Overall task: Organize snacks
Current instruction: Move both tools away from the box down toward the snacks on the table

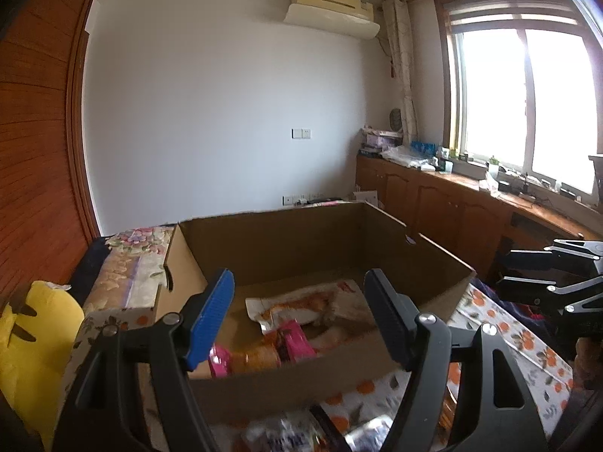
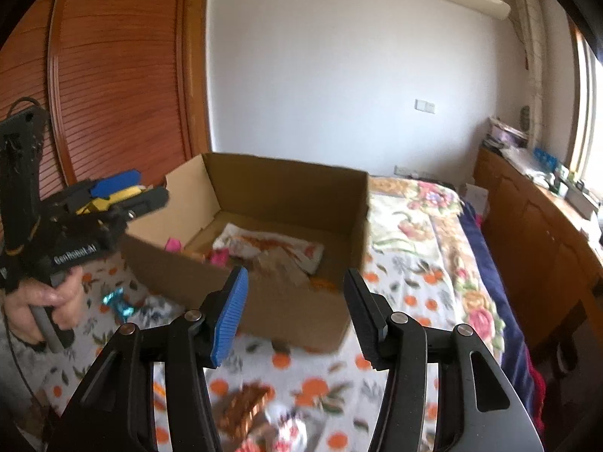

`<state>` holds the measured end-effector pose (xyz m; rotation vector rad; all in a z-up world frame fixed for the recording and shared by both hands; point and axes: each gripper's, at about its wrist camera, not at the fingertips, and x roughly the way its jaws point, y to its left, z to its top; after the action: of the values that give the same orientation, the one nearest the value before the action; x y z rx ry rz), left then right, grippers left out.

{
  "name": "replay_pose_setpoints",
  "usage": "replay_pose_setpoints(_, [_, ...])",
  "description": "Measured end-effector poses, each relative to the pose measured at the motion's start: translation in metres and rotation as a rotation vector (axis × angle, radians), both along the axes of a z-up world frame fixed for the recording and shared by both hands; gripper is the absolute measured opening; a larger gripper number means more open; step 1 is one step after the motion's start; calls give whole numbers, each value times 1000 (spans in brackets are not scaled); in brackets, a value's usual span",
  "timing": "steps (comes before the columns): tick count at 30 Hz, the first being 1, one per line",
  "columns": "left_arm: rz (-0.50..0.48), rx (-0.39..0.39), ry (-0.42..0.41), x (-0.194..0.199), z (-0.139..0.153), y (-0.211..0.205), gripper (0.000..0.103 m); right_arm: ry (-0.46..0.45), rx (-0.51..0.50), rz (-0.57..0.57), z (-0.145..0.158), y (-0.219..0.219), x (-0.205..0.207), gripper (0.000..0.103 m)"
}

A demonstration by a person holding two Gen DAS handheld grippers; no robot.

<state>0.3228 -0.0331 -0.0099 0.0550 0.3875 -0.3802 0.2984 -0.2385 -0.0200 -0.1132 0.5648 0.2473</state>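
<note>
An open cardboard box (image 1: 294, 380) stands on the bed and holds several snack packets: a white and orange bag (image 1: 309, 305) and pink packets (image 1: 297, 342). The box also shows in the right wrist view (image 2: 286, 196). My left gripper (image 1: 299, 320) is open and empty, held just above the box's near wall. It shows in the right wrist view (image 2: 117, 196) at the box's left corner. My right gripper (image 2: 297, 312) is open and empty, before the box's near corner. Loose packets lie on the bed below it: a copper one (image 2: 245, 410), a teal one (image 2: 117, 301).
The bed has a flowered sheet with orange fruit print (image 2: 414, 282). A yellow plush (image 1: 34, 342) lies at the left. Wooden cabinets (image 1: 444, 203) run under the window on the right. A wooden wardrobe (image 2: 113, 75) stands at the left.
</note>
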Motion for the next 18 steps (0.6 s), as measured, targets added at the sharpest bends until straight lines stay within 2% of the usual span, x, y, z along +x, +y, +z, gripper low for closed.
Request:
replay_pose_setpoints(7, [21, 49, 38, -32, -7, 8, 73, 70, 7, -39, -25, -15, -37, 54])
replay_pose_setpoints(11, [34, 61, 102, -45, -25, 14, 73, 123, 20, -63, -50, -22, -52, 54])
replay_pose_setpoints(18, [22, 68, 210, -66, -62, 2, 73, 210, 67, -87, -84, -34, -52, 54])
